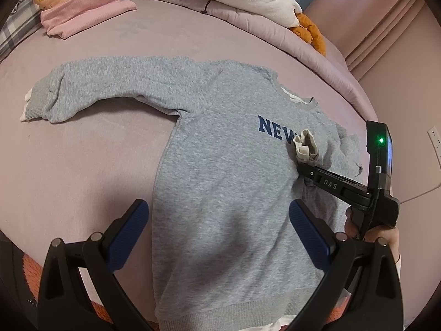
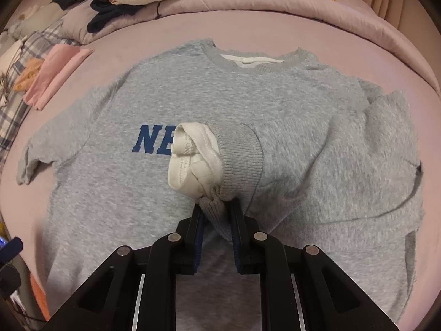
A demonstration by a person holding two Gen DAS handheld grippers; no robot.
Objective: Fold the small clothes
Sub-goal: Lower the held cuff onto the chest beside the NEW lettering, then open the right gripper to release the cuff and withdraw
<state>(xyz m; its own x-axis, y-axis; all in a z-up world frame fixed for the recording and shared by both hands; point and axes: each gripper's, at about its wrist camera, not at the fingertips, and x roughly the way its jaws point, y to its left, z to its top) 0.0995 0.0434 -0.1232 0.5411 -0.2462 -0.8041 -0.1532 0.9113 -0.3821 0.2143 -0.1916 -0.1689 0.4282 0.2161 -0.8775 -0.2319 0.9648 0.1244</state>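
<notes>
A grey sweatshirt (image 2: 248, 104) with blue lettering lies face up on the mauve bed (image 1: 82, 165). The right hand-held gripper (image 2: 216, 212) is clamped on the ribbed cuff (image 2: 239, 154) of one sleeve, folded across the chest so its white inner cuff covers part of the lettering. The left hand-held gripper (image 1: 217, 212) hangs above the sweatshirt's lower body, jaws wide apart with nothing between them. The other sleeve (image 1: 110, 82) stretches out flat. Folded pink clothes (image 1: 88, 11) sit near the bed's far edge.

Grey sweatshirt (image 2: 248, 96) w/ navy lettering (image 2: 154, 143), white cuff lining (image 2: 193, 160); mauve bedcover (image 1: 82, 165).
</notes>
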